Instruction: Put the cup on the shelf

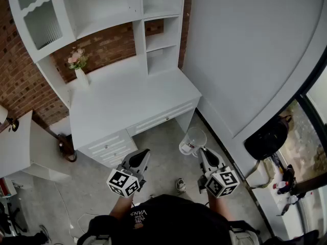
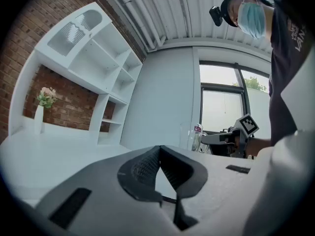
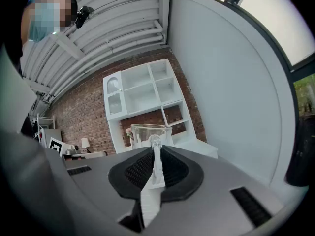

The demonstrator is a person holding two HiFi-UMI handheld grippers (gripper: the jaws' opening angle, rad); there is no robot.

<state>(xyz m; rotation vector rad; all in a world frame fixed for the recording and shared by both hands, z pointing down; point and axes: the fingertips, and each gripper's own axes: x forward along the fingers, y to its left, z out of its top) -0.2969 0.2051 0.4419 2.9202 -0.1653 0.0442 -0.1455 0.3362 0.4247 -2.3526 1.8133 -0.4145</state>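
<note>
Pinches cup (image 1: 193,140) by thin handle alone in right gripper (image 1: 203,151) jaws, with left gripper (image 1: 142,156) jaws together; may twist and slip.

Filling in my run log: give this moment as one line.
right hand-held gripper: shut on cup handle | left hand-held gripper: shut, empty | cup: not yet on shelf

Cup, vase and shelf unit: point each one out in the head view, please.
cup (image 1: 194,138), head view, on its clear side wall.
vase (image 1: 82,77), head view, on its white body below the flowers.
shelf unit (image 1: 139,42), head view, on the white upright between compartments.
</note>
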